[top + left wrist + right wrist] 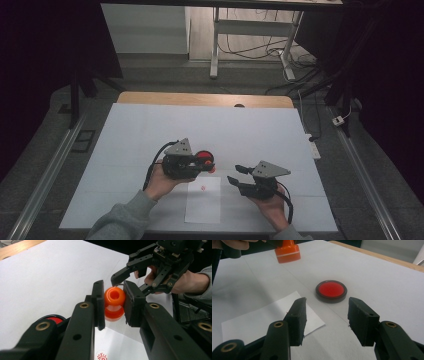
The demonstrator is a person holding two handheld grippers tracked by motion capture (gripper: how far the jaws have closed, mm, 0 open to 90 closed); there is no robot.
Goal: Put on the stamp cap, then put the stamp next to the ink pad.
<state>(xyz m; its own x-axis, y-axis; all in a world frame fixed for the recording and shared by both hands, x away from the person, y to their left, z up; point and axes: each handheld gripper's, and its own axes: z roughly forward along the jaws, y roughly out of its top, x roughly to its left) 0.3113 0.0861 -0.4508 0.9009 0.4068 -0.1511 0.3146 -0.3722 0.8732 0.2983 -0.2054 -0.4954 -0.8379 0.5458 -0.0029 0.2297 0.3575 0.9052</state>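
Sheet of paper (203,200) at the near table edge, red stamp mark (203,188) on it.
Left gripper (114,303) pinches the orange stamp (114,303) by its knob, lifted off the table just beyond the paper's far edge. Red ink pad (331,291) sits past the paper too, near the stamp. Right gripper (327,320) is beside the paper, jaws spread with nothing between them.

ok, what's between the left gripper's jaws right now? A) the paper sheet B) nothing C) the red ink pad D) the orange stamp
D: the left gripper is shut on the orange stamp, held above the paper, while the ink pad lies on the table and the right gripper stands open with nothing in it.
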